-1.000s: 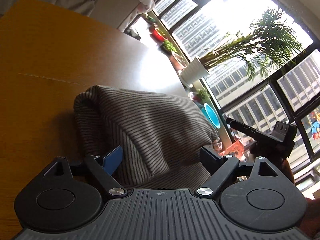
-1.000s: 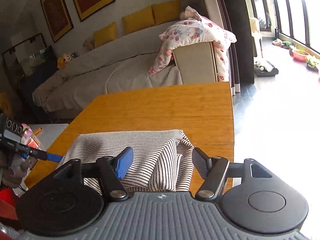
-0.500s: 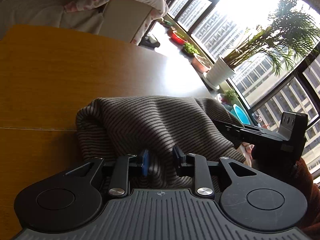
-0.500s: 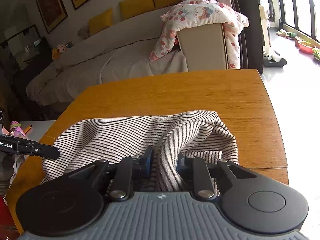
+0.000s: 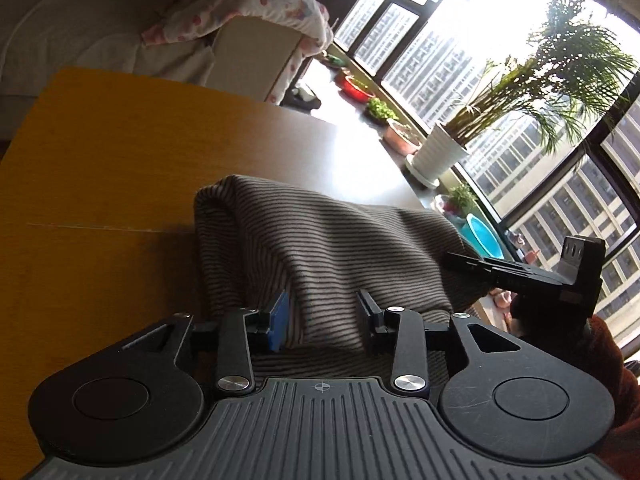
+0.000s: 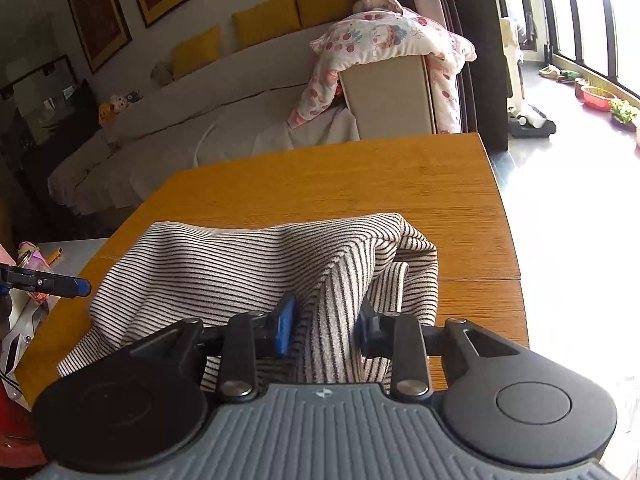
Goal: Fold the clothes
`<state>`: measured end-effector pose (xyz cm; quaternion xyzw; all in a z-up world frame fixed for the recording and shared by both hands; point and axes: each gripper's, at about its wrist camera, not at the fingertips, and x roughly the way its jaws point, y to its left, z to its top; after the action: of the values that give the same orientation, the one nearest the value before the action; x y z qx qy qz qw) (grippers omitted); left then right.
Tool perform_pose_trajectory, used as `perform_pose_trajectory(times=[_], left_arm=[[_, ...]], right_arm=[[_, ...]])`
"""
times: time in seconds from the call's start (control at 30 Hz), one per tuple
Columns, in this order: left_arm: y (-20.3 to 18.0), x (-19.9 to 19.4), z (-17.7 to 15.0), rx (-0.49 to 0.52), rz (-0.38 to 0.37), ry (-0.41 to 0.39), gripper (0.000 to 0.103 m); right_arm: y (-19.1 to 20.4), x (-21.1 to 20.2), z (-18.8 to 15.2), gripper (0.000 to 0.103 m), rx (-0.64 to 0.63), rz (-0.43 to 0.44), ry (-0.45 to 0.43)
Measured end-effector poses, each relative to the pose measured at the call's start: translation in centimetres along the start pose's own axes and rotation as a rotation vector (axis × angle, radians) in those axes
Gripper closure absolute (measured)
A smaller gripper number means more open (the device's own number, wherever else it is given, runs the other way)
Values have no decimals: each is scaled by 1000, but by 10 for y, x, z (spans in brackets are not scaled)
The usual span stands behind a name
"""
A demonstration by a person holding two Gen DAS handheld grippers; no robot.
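1. My left claw (image 5: pixel 324 320) is opening. A fold of the striped cloth (image 5: pixel 320 248) sits between its two fingers, and I cannot tell if the pads still touch it.
2. My right claw (image 6: pixel 326 322) is opening too. A bunched ridge of the same cloth stands between its blue pads, and it looks like the pads still touch the sides of the ridge.
3. The striped cloth lies in a folded heap on the near part of the wooden table (image 6: pixel 360 176), right in front of both claws.
4. I can see no words I can read. The small mark on each claw's grey body is too tiny to make out.
5. From my right claw I see a flowery blanket (image 6: pixel 384 40) draped over the sofa end, behind the table.
6. From my left claw I see a white plant pot (image 5: pixel 436 156) by the big window.
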<state>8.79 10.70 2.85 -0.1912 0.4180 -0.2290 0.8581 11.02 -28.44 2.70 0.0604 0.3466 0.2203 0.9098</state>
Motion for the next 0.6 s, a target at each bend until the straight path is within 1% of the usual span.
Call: perform_pose_trajectory(times=[0.03, 0.07, 0.1, 0.13, 0.17, 0.2, 0.27, 0.3, 0.37, 0.4, 0.43, 0.47, 0.57, 0.6], left_arm=[[6, 3, 0, -16, 0, 4, 46], [8, 6, -1, -25, 0, 5, 41], [10, 10, -1, -33, 0, 5, 38], [11, 15, -1, -33, -9, 12, 32], [12, 20, -2, -32, -21, 21, 29], [12, 26, -2, -34, -25, 32, 28], [12, 38, -4, -41, -29, 56, 28], [12, 41, -3, -42, -36, 48, 28], [12, 46, 2, -53, -42, 44, 28], [12, 48, 3, -58, -37, 42, 29], [13, 51, 5, -62, -29, 40, 39], [14, 53, 6, -67, -21, 38, 55], [13, 53, 11, -67, -14, 33, 68], [9, 46, 12, -50, -20, 23, 69]], right_arm=[[1, -1, -2, 59, -9, -10, -3], [1, -2, -5, 50, -17, -21, -6], [2, -4, -7, 45, -26, -31, -8], [3, -5, -10, 44, -34, -41, -11], [3, -5, -12, 43, -34, -48, -9], [0, -3, -15, 39, -6, -44, 5], [-2, 5, -20, 37, 41, -46, 25], [-1, 9, -23, 36, 54, -41, 26], [9, 15, -24, 36, 17, -51, 9], [13, 17, -23, 48, -4, -44, 3], [18, 19, -23, 57, -25, -38, -3], [22, 21, -22, 67, -42, -32, -8], [26, 19, -10, 73, -60, -31, -32], [25, 14, -6, 74, -48, -17, -44]])
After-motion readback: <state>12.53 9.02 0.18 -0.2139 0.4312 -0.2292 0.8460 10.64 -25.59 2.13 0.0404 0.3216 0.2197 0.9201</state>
